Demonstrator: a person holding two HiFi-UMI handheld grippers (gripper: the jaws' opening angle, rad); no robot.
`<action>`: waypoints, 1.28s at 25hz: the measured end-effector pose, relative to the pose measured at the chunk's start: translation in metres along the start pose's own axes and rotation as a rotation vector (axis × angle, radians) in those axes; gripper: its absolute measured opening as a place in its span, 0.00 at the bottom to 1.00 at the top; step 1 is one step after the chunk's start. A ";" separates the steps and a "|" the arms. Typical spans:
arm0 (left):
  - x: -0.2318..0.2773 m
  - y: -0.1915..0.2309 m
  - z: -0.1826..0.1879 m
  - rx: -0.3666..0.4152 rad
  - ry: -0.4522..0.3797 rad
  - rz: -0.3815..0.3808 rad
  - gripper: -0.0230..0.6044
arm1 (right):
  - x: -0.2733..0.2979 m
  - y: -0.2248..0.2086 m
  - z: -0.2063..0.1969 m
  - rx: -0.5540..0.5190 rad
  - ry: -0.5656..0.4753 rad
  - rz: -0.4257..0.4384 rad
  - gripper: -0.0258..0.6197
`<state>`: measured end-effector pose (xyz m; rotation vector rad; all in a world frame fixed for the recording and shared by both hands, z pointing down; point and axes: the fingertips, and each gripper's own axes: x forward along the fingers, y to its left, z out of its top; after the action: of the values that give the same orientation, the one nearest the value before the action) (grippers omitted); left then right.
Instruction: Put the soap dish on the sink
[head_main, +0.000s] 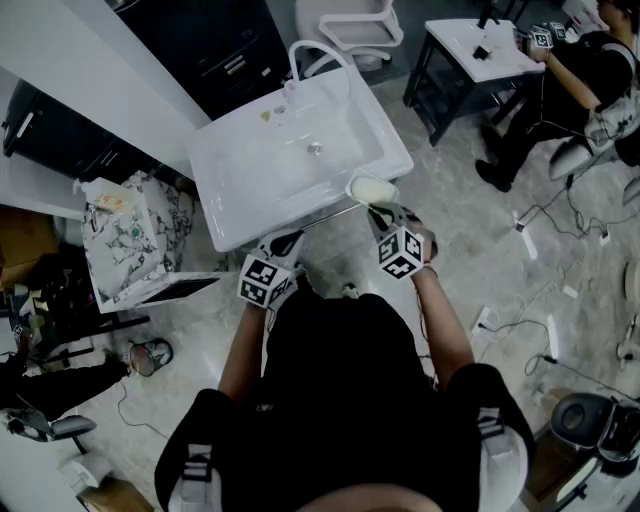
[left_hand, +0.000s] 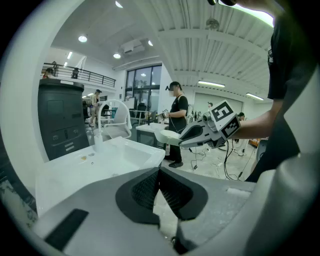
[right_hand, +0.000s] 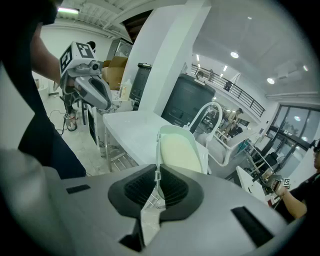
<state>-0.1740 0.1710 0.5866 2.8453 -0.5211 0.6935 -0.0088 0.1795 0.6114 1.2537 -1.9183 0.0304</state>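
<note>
The soap dish (head_main: 372, 189) is a pale, cream-lined oval tray, held just off the front right corner of the white sink (head_main: 262, 172). My right gripper (head_main: 381, 213) is shut on its thin rim. In the right gripper view the soap dish (right_hand: 180, 150) stands on edge in front of the right gripper (right_hand: 158, 172), with the sink (right_hand: 127, 131) behind it. My left gripper (head_main: 283, 243) hovers at the sink's front edge, shut with nothing in it. The left gripper view shows the left gripper (left_hand: 159, 175) closed, the sink (left_hand: 95, 162) ahead and the soap dish (left_hand: 167, 135) to the right.
A curved faucet (head_main: 305, 55) rises at the sink's back edge. A marble-patterned box (head_main: 130, 235) stands left of the sink, a dark cabinet (head_main: 220, 45) behind it. A white desk (head_main: 480, 45) and a seated person (head_main: 580, 70) are at the far right. Cables (head_main: 540, 230) cross the floor.
</note>
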 end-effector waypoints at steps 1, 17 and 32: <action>0.000 -0.002 -0.002 0.001 0.003 0.001 0.04 | 0.000 0.000 -0.002 -0.001 0.000 0.001 0.07; 0.003 -0.019 0.006 -0.002 -0.016 0.014 0.04 | -0.008 0.001 -0.008 -0.029 -0.005 0.015 0.07; -0.002 -0.022 0.003 -0.025 -0.021 0.038 0.04 | -0.003 0.005 -0.010 -0.059 -0.007 0.034 0.07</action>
<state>-0.1658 0.1914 0.5810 2.8287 -0.5847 0.6597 -0.0065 0.1888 0.6177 1.1836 -1.9329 -0.0129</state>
